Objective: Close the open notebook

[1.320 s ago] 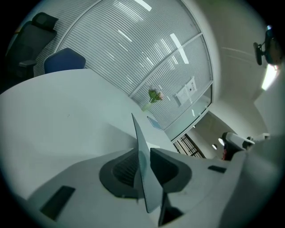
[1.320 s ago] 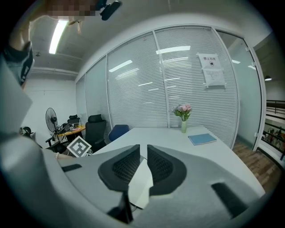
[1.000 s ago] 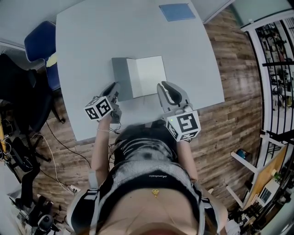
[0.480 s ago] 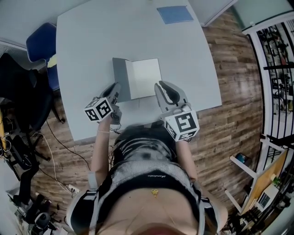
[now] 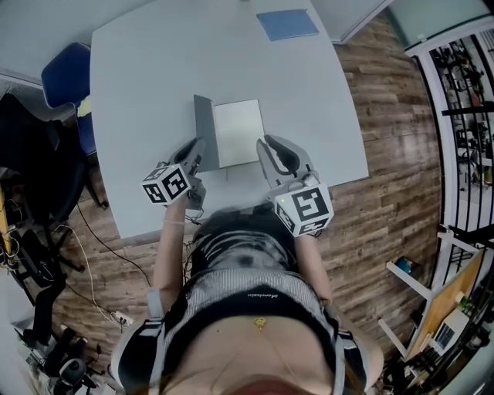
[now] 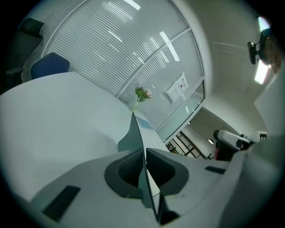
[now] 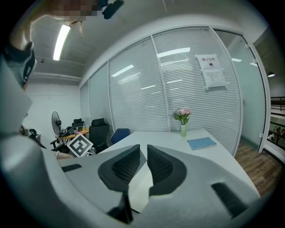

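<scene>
A notebook with a white page (image 5: 238, 131) lies on the grey table (image 5: 147, 69). Its grey cover (image 5: 204, 133) stands nearly upright along the left side. My left gripper (image 5: 197, 148) is shut on the near edge of that cover; its jaws have just been closing with the cover between them. In the left gripper view the thin cover (image 6: 133, 133) rises edge-on out of the left gripper (image 6: 143, 152). My right gripper (image 5: 265, 146) hovers at the page's near right corner, jaws nearly together with nothing between them. The right gripper (image 7: 143, 150) sits above the page (image 7: 143, 187).
A blue booklet (image 5: 287, 24) lies at the table's far edge, near a small vase of flowers (image 7: 183, 118). A blue chair (image 5: 68, 71) stands at the table's left. The person's body is close to the table's near edge.
The grey cover has swung up from lying flat at the left to standing almost upright. My left gripper stayed on its near edge and rose slightly. My right gripper edged left.
</scene>
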